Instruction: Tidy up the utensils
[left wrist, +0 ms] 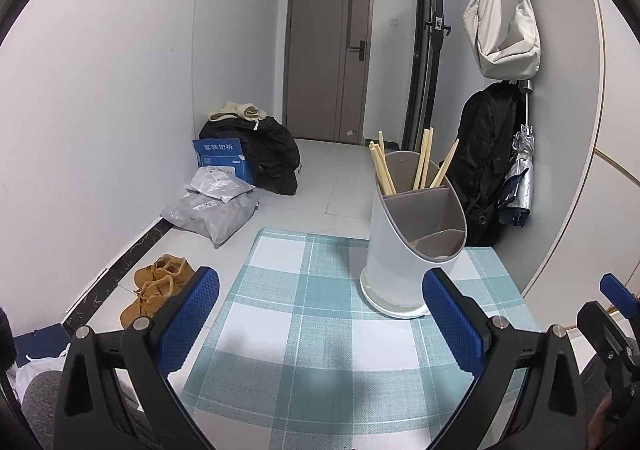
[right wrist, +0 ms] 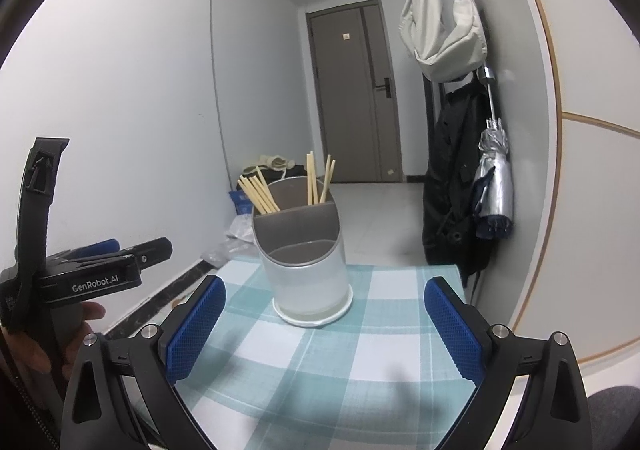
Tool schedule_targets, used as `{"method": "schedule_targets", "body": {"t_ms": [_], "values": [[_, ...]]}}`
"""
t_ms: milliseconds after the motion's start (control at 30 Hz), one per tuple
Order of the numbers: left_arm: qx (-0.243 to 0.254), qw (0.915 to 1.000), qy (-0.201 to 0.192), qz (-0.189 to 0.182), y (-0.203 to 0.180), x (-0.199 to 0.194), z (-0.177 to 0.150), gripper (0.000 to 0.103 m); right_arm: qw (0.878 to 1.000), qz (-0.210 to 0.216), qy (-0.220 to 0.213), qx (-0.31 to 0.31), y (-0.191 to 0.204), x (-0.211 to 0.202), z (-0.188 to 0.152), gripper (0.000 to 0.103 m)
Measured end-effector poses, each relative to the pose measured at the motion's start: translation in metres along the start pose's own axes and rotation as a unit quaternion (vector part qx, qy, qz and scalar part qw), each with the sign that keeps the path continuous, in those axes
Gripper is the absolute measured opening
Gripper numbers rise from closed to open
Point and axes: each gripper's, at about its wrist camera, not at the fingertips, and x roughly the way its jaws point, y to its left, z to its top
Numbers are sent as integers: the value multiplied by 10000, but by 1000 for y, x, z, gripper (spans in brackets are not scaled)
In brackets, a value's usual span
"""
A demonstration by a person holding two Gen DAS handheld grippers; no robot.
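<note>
A white utensil holder (left wrist: 404, 250) with grey inner compartments stands on the checked teal tablecloth (left wrist: 312, 330); it also shows in the right wrist view (right wrist: 306, 270). Several wooden chopsticks (left wrist: 424, 161) stand in its rear compartment, leaning left and right (right wrist: 280, 189). The front compartments look empty. My left gripper (left wrist: 320, 314) is open and empty, just in front and left of the holder. My right gripper (right wrist: 324, 326) is open and empty, in front of the holder. The left gripper's body (right wrist: 92, 274) shows at the left of the right wrist view.
The small table's far edge drops to a tiled floor. On the floor left are brown shoes (left wrist: 160, 286), grey parcels (left wrist: 216, 205), a blue box and dark clothes. A black coat (left wrist: 488, 165), folded umbrella (left wrist: 520, 177) and white bag (left wrist: 504, 29) hang at right.
</note>
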Motion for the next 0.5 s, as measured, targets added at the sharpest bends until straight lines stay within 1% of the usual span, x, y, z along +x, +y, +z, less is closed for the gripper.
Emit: {"method": "schedule_targets", "body": {"t_ms": [333,500], "values": [[-43,10000,35,-69,0,1,0,99,10000,-28,32,30,0,2,-1,101],[-14,10000,0,-12,-2,0,1,99,10000,-55,6,24,1,1,-1,102]]}}
